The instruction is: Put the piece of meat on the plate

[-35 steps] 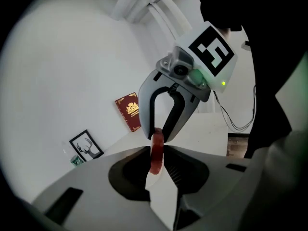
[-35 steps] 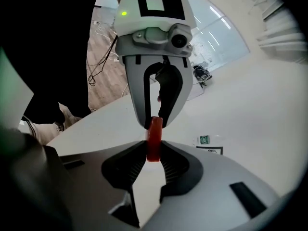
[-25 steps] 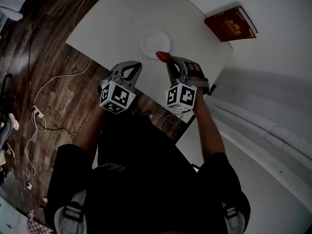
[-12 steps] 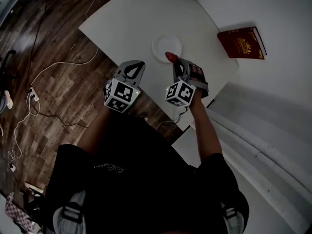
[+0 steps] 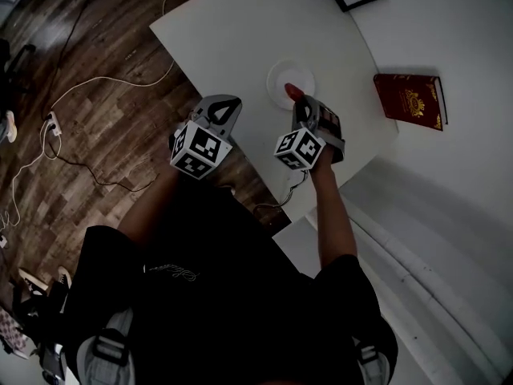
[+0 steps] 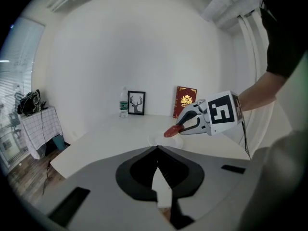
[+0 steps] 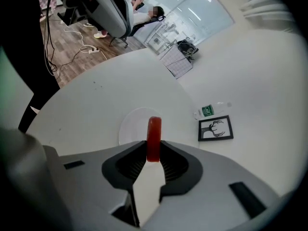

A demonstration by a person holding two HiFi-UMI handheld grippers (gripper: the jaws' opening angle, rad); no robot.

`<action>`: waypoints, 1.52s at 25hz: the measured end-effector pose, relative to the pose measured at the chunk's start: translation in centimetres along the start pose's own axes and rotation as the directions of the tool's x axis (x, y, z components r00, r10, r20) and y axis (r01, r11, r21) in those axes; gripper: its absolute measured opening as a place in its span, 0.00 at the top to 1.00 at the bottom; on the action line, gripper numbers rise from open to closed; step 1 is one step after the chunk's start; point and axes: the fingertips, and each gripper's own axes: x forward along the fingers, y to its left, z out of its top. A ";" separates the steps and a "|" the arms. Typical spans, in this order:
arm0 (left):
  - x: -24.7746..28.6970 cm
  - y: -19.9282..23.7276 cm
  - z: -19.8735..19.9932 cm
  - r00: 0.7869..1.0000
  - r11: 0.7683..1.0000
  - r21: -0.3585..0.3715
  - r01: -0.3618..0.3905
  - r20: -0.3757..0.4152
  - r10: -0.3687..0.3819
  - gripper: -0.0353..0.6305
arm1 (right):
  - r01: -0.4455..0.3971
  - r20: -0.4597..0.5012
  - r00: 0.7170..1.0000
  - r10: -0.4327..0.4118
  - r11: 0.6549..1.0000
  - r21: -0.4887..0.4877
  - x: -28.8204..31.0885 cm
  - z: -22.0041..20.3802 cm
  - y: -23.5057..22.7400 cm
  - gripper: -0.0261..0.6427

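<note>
The white worktop (image 5: 240, 38) spreads wide (a red book (image 5: 410, 103) lies near its right-hand corner). At its near edge the left gripper (image 5: 223, 109) has its jaws together, with nothing between them. The right gripper (image 5: 298, 103) slants down over the small plate (image 5: 279, 75), its jaws narrowed onto the piece of meat (image 7: 154, 131), which stands on edge between the tips and juts out above the plate.

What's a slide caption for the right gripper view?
Right gripper holds the red piece of meat on edge over the white plate on the table.

Smooth red piece of meat (image 7: 154, 138); matt white table (image 5: 240, 38) (wood-plank floor (image 5: 112, 135)).
</note>
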 end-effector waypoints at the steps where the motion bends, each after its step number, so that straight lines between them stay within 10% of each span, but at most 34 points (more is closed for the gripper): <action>1: -0.1 0.2 -0.2 1.000 1.000 -0.005 -0.004 -0.002 0.004 0.94 | 0.002 -0.002 1.000 -0.002 1.000 -0.004 0.3 0.1 0.0 0.81; 38: -1.5 2.4 -2.4 0.997 0.997 -0.050 -0.066 -0.030 0.064 0.94 | 0.023 -0.048 0.998 -0.028 0.995 -0.094 6.6 0.3 1.0 0.81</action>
